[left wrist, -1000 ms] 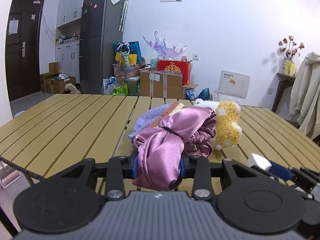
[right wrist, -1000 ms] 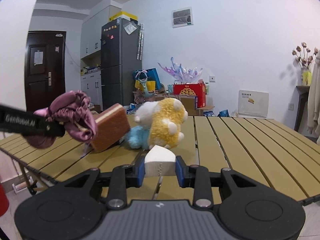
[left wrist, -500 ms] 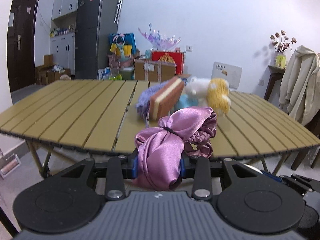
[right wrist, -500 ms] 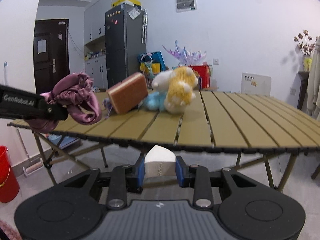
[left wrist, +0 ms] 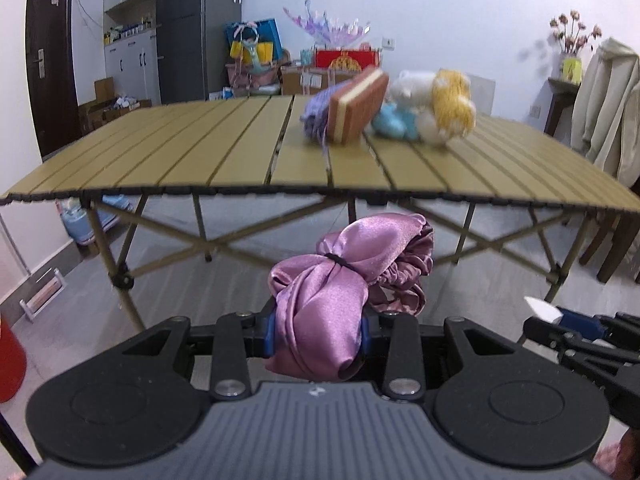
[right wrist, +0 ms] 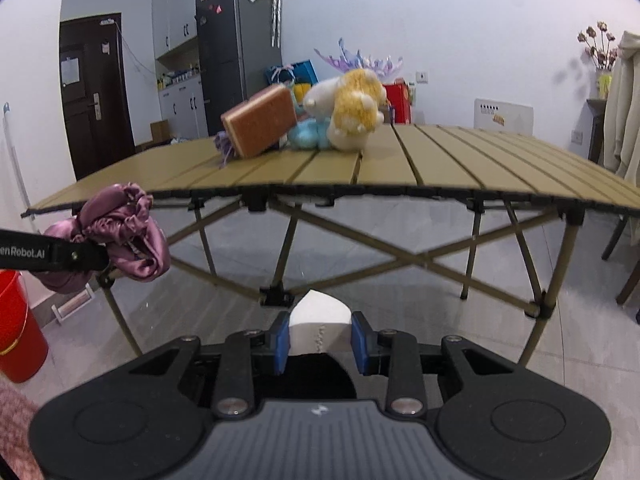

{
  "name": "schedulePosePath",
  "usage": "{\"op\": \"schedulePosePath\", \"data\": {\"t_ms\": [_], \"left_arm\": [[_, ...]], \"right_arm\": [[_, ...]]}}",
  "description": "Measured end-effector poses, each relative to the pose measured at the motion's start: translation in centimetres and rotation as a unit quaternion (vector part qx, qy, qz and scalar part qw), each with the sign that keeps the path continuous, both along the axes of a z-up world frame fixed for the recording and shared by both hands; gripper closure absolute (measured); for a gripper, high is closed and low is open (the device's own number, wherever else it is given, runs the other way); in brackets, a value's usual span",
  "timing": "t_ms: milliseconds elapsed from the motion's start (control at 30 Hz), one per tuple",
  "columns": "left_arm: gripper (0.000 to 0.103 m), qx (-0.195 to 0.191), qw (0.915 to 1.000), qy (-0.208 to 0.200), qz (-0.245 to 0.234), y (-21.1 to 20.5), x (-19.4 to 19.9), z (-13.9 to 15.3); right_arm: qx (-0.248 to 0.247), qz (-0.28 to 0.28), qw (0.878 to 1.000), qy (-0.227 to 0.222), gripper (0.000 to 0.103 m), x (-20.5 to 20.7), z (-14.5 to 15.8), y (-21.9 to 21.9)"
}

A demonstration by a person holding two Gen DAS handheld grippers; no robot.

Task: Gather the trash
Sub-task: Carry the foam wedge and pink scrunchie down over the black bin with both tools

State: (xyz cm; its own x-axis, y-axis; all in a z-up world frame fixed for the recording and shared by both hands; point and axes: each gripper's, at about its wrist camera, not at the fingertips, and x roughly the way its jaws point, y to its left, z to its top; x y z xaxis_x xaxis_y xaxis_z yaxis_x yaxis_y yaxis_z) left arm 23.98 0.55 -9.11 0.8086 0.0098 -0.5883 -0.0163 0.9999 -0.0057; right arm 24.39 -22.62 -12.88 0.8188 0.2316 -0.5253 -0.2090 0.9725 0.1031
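At the far left of the right wrist view a red bucket (right wrist: 18, 332) stands on the floor beside the table's (right wrist: 400, 168) legs. Just above it the left hand-held gripper (left wrist: 318, 334) reaches in from the edge, its jaws pressed narrow on a purple satin scrunchie (left wrist: 336, 280). In its own view the cloth fills the gap between the two blue pads (left wrist: 270, 334), bulges out below them and rises in a knotted bunch ahead of the fingertips, its ruffled ring hanging out to the right. The scrunchie is held in the air in front of the table's near edge and below the level of the tabletop.

Further right, the right hand-held gripper (right wrist: 320, 338) is closed on a white wedge of trash (right wrist: 318, 322). The wedge sits squarely between the blue pads, its pointed top poking above them, also held off the table and lower than the tabletop, over the grey floor. In the left wrist view its white tip shows low at the right.

On the table, well apart from both grippers, lie a brown sponge block (right wrist: 260, 122) leaning on a purple tasselled cloth (left wrist: 314, 118), then a blue plush (right wrist: 306, 134) and a white and yellow plush toy (right wrist: 348, 108) touching each other.
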Motion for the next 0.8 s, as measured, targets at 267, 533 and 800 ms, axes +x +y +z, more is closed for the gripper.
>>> {"op": "schedulePosePath", "data": {"t_ms": [267,533,800], "left_arm": [[0.067,0.018,0.9986,0.05,0.006,0.4,-1.4,-2.7],[0.067,0.038,0.9947,0.093,0.022,1.1,-2.3,-5.3],[0.067,0.056,0.9884,0.135,0.041,1.4,-1.2,-7.9]], "right_arm": [[-0.005,-0.002,0.999,0.037,0.072,-2.1,-1.3,0.4],[-0.016,-0.006,0.996,0.083,0.072,-3.3,-2.9,0.6],[-0.038,-0.003,0.99,0.133,0.073,-2.4,-5.8,1.4]]}}
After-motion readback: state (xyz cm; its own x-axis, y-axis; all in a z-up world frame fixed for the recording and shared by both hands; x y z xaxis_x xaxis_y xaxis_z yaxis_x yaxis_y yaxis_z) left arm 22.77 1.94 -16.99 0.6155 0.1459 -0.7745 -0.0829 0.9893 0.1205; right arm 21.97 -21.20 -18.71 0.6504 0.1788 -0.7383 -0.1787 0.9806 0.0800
